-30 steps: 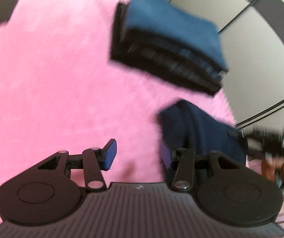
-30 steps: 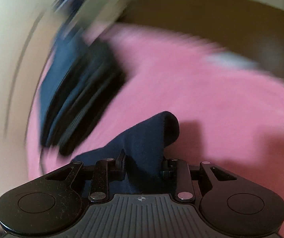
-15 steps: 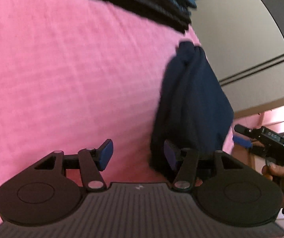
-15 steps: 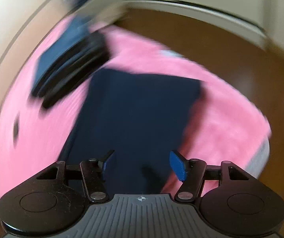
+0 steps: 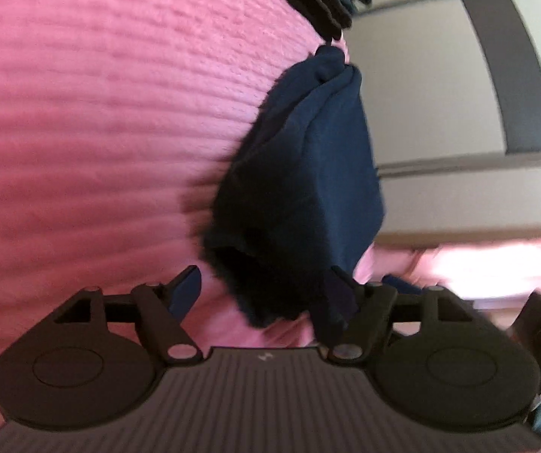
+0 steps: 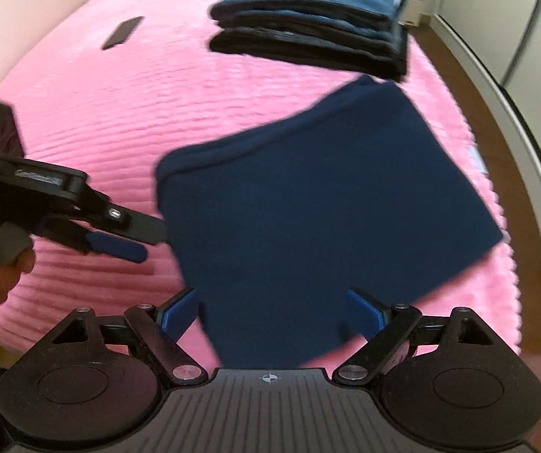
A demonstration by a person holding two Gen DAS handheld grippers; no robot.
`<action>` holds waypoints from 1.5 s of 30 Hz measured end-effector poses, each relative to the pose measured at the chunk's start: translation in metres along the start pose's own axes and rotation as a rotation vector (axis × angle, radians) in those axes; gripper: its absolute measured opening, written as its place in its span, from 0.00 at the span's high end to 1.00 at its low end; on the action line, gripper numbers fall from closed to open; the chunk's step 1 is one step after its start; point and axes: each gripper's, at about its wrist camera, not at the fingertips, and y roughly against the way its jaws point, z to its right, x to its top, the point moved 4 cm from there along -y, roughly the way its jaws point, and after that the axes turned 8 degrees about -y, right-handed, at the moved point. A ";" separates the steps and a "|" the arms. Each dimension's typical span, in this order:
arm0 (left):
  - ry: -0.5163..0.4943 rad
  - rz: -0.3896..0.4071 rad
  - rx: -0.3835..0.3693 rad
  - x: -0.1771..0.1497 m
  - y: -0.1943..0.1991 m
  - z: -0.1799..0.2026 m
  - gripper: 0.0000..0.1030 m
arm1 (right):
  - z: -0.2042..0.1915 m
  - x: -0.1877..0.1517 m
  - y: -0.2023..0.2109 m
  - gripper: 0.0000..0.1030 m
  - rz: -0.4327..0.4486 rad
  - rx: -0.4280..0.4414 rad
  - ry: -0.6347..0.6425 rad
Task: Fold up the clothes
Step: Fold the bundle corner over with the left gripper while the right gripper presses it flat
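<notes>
No readable text, numbers or brand names in either view. Only marks: a small pale logo-like glyph on the ribbed housing of the left tongs [image 5: 263, 357], too blurred to make out, and a small crosshair symbol on the ribbed housing of the right tongs [image 6: 269, 377]. A strip on top of the left tongs' body in the right view may be a label; illegible.

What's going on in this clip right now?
A person is folding clothes on a pink bedspread with two handheld grippers. A folded navy garment lies in front of a stack of folded clothes. The right gripper is open above its near edge; the left gripper, also open, is at its left edge.
</notes>
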 end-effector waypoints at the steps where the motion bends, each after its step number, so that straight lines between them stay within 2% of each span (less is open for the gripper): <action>1: 0.029 0.022 -0.006 -0.003 -0.003 0.000 0.26 | 0.006 -0.001 0.001 0.15 -0.007 -0.010 -0.004; 4: 0.101 0.067 -0.003 -0.011 -0.015 -0.001 0.24 | 0.031 0.001 0.011 0.15 -0.025 -0.030 -0.017; 7: 0.129 0.091 0.035 -0.017 -0.025 -0.005 0.18 | 0.055 0.010 0.010 0.15 -0.031 -0.039 -0.038; 9: 0.144 0.112 0.038 -0.018 -0.029 -0.007 0.18 | 0.065 0.017 0.010 0.15 -0.031 -0.036 -0.051; 18: 0.118 0.137 0.018 -0.002 -0.054 -0.002 0.21 | 0.061 0.030 -0.011 0.15 -0.041 0.048 0.019; 19: 0.116 0.137 0.019 -0.003 -0.054 -0.002 0.28 | 0.061 0.029 -0.012 0.15 -0.042 0.053 0.018; 20: 0.117 0.138 0.011 -0.006 -0.053 -0.002 0.46 | 0.062 0.029 -0.013 0.15 -0.043 0.058 0.016; 21: 0.128 0.136 -0.007 -0.007 -0.052 -0.002 0.51 | 0.062 0.029 -0.014 0.15 -0.044 0.060 0.015; 28: -0.011 0.135 0.088 0.007 -0.037 0.024 0.63 | 0.077 0.037 -0.012 0.15 -0.011 0.023 -0.030; 31: -0.065 0.139 0.099 0.030 -0.011 0.020 0.65 | 0.094 0.050 -0.009 0.15 0.026 0.000 -0.092; 35: -0.177 0.093 0.144 0.083 0.032 -0.003 0.66 | 0.120 0.071 -0.011 0.15 0.064 -0.003 -0.181; 37: -0.232 0.035 0.186 0.112 0.052 -0.017 0.66 | 0.130 0.082 -0.016 0.15 0.064 0.032 -0.229; 40: -0.253 -0.051 0.230 0.137 0.073 -0.043 0.65 | 0.132 0.098 -0.035 0.15 0.038 0.142 -0.281; 45: -0.222 -0.104 0.242 0.142 0.074 -0.067 0.65 | 0.112 0.116 -0.079 0.15 -0.028 0.339 -0.337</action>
